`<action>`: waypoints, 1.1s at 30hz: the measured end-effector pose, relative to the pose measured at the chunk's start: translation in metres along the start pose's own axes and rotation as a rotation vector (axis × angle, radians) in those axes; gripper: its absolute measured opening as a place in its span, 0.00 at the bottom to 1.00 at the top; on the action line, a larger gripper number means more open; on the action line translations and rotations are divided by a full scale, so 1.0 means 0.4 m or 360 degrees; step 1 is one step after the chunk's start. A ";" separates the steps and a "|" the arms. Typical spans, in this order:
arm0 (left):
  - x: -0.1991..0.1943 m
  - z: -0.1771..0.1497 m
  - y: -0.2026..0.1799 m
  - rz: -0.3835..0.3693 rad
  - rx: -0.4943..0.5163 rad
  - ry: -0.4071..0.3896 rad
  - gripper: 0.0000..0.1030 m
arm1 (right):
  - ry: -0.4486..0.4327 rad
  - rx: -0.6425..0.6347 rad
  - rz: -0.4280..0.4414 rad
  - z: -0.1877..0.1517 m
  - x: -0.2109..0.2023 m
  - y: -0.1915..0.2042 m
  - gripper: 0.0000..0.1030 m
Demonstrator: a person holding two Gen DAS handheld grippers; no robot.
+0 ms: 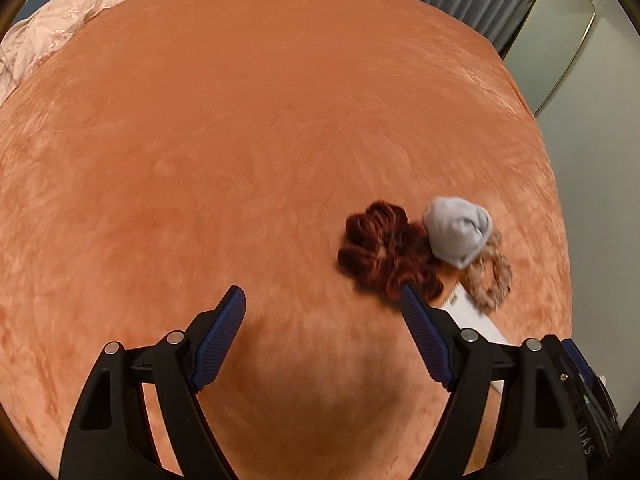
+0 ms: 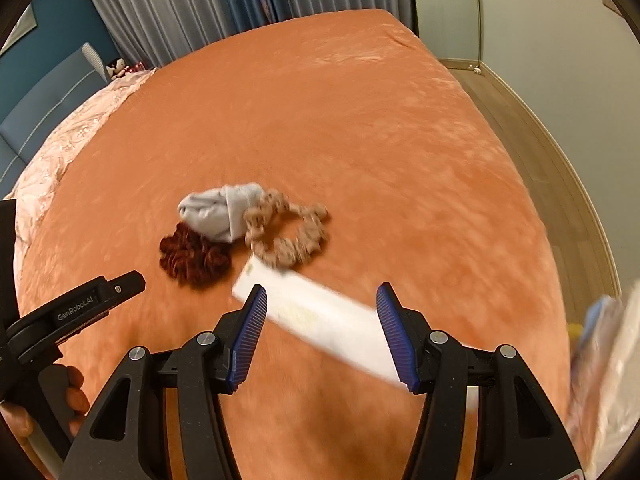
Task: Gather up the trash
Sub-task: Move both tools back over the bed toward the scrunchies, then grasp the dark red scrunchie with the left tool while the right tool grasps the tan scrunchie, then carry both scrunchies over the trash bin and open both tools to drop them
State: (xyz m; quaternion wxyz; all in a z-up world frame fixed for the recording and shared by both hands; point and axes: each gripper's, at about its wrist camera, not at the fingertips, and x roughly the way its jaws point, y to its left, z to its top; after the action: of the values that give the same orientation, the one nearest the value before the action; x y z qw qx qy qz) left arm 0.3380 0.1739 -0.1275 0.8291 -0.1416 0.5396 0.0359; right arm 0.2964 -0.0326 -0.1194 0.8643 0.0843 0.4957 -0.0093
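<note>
Both grippers hang over the bed point(image 2: 360, 120), reaching toward a small heap near its right edge: a white wrapper point(image 2: 320, 316), a dark red scrunchie point(image 2: 192, 256), a grey rolled sock point(image 2: 218, 210) and a beige scrunchie point(image 2: 288, 232). The right gripper point(image 2: 322, 312) has its jaws apart above the wrapper, not touching it. The left gripper point(image 1: 322, 308) is also spread wide and empty, just beside the red scrunchie. The pickup seems about to start; next, the right jaws likely need to drop astride the flat wrapper and pinch it.

A long white wrapper point(image 2: 320, 320) lies flat and slantwise on the orange bedspread point(image 2: 360, 140), blurred, possibly printed near its middle. At its far end sits a beige ring-shaped scrap point(image 2: 288, 232), touching a grey bundle point(image 2: 220, 212) and a dark-red ruffled piece point(image 2: 192, 256).
</note>
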 end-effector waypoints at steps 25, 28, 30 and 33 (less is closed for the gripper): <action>0.104 0.001 -0.086 0.0014 0.0269 0.0010 0.15 | 0.0184 0.0126 -0.0025 0.044 0.215 -0.003 0.12; 0.071 -0.029 -0.085 -0.0005 0.0262 0.0017 0.15 | 0.0158 0.0134 0.0024 0.020 0.158 -0.013 0.12; 0.039 -0.051 -0.082 -0.0021 0.0249 0.0008 0.14 | 0.0129 0.0120 0.0032 0.012 0.123 -0.008 0.12; -0.023 -0.082 -0.089 -0.0029 0.0267 -0.0030 0.14 | 0.0096 0.0126 0.0076 -0.013 0.057 -0.018 0.12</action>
State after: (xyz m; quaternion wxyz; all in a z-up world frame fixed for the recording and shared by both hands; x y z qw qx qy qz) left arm 0.3127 0.1318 -0.1246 0.8434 -0.0762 0.5316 -0.0159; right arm 0.3029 -0.0372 -0.1426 0.8450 0.1305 0.5186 -0.0059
